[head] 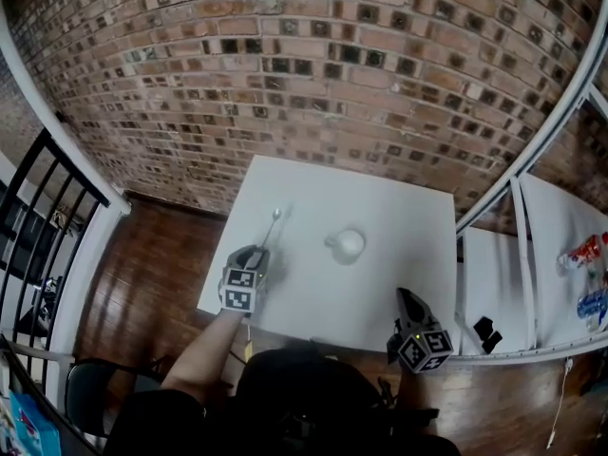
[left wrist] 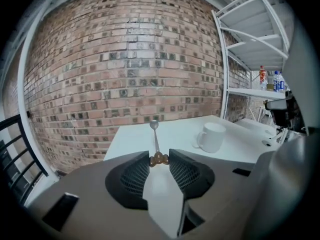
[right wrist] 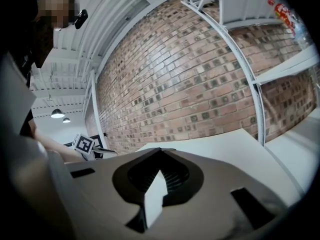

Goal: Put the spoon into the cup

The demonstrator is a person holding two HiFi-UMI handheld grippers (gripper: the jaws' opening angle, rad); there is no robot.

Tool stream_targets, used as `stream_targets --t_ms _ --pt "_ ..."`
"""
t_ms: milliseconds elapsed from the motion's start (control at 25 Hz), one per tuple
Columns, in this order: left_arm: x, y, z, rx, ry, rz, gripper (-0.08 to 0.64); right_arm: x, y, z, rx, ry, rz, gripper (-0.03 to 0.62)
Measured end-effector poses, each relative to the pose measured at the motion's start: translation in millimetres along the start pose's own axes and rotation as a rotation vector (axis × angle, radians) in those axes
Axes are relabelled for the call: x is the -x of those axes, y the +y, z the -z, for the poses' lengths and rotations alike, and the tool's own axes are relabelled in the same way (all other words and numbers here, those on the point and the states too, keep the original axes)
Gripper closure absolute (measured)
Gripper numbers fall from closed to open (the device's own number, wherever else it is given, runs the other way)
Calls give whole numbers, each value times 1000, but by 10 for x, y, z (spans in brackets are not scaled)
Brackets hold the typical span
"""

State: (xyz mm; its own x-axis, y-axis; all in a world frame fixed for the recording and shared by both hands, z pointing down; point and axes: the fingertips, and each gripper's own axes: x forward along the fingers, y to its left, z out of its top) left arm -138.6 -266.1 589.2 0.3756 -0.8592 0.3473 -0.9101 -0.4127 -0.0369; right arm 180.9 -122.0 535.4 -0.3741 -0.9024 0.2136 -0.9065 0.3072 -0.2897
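Note:
A metal spoon [head: 275, 222] with a brown beaded handle end points away from me over the left part of the white table [head: 399, 207]. My left gripper [head: 254, 255] is shut on that handle end. In the left gripper view the spoon [left wrist: 155, 136] sticks out ahead of the left gripper [left wrist: 159, 157], bowl forward, over the table [left wrist: 130, 139]. A white cup [head: 347, 245] stands upright mid-table, to the right of the spoon; the cup [left wrist: 212, 136] shows its handle on the left. My right gripper [head: 408, 302] hovers at the table's near right edge, and the right gripper [right wrist: 160, 151] is shut with nothing in it.
A brick wall [head: 313, 74] rises behind the table. White shelving [head: 560, 283] to the right carries bottles [head: 584, 253] and a small black object [head: 487, 331]. A black railing [head: 38, 207] stands at the left and a dark chair [head: 81, 388] at the near left.

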Motion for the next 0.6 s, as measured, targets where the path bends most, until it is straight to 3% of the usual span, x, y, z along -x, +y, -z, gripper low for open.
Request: stream_targets --t_ms 280,600 --pt "184 -107 -465 3 -104 52 433 -61 114 -122 33 -20 -21 588" --pt "109 -528 -571 -43 -119 167 433 82 113 -87 11 -41 16 588"
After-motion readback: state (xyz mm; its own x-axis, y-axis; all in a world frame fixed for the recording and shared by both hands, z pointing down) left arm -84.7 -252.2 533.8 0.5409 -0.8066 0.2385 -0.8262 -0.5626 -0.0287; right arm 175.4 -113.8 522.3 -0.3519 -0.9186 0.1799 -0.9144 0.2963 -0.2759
